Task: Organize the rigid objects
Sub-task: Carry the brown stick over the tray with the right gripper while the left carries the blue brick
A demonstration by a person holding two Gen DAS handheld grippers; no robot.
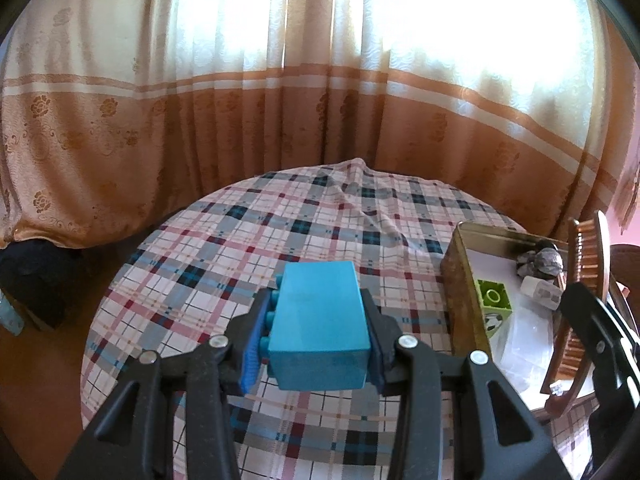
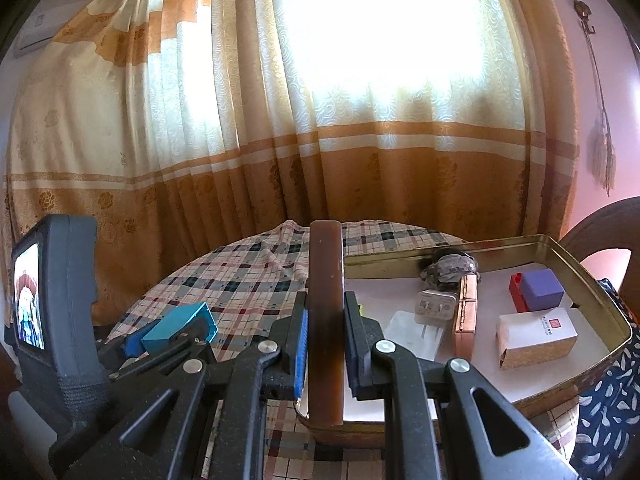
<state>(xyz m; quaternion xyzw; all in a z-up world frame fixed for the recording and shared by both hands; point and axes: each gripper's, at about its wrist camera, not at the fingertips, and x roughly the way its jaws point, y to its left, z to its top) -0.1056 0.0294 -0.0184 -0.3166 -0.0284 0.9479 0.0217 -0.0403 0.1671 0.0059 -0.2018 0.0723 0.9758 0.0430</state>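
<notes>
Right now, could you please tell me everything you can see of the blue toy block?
The blue block is a teal, matte, plastic-looking building brick, box-shaped, with round studs along its left side, so it lies tipped on its side. The left gripper is shut on it, one pad against the studs and one on the opposite face. It appears lifted above the checked tablecloth, left of the gold tin. The right wrist view shows it too.

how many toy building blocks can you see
3 for sure: a blue block clamped in the left gripper, a green one and a red one in the tin. Others may be hidden.
</notes>
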